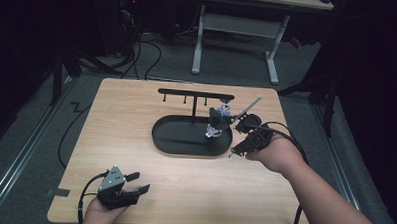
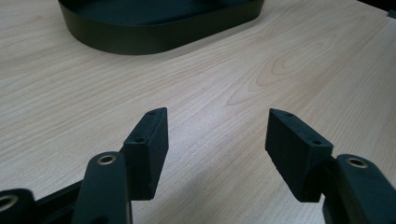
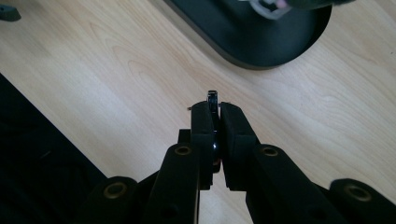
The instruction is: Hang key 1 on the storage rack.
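Note:
A black oval tray (image 1: 185, 141) lies in the middle of the table, with a T-shaped black rack (image 1: 194, 95) standing in it. A small grey and white trinket (image 1: 217, 121) hangs over the tray's right end, and a thin silver rod (image 1: 252, 105) slants up beside it. My right gripper (image 1: 234, 152) hovers off the tray's right rim, shut on a thin black ring-like piece (image 3: 213, 100) whose edge pokes out between the pads. The tray (image 3: 261, 42) lies beyond those jaws. My left gripper (image 1: 136, 184) rests near the table's front left, open, with bare wood between its fingers (image 2: 149, 140).
The tray's wall (image 2: 154, 37) sits ahead of the left gripper. The table's near edge and dark floor lie to the left in the right gripper view. A white-legged desk (image 1: 237, 28) stands behind the table, with cables on the floor.

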Demonstrator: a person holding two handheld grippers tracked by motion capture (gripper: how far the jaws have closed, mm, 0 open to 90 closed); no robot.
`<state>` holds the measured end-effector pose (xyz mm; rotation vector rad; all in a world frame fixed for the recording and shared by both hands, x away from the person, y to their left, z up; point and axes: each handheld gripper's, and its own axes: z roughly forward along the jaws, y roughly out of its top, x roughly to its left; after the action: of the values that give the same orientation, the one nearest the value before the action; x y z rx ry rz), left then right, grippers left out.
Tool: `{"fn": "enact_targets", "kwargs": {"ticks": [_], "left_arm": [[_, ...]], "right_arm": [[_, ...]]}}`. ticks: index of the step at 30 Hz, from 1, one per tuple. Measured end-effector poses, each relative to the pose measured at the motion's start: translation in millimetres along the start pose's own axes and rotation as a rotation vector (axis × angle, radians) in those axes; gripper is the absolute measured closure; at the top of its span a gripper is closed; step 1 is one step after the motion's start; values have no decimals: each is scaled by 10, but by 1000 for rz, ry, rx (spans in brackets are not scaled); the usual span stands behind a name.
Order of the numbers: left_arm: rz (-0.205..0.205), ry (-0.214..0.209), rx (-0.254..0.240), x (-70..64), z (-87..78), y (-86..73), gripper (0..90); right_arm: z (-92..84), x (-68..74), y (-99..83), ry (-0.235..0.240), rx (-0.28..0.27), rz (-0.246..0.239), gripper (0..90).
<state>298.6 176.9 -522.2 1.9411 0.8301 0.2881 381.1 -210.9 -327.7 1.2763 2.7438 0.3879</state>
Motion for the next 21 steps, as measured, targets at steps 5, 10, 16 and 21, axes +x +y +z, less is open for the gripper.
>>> {"fn": "enact_targets", "kwargs": {"ticks": [5,10,16,21], "left_arm": [[-7,0,2,5,-1,-10,401],[-6,-2,2,7,1,-11,401],[-10,-6,5,17,-1,-15,402],[-6,-10,6,16,1,-13,403]], "right_arm": [[-6,-9,118,6,15,15,852],[-8,-54,272,-2,8,4,852],[-60,-75,471,-15,12,1,852],[-88,-80,620,-6,23,16,852]]}}
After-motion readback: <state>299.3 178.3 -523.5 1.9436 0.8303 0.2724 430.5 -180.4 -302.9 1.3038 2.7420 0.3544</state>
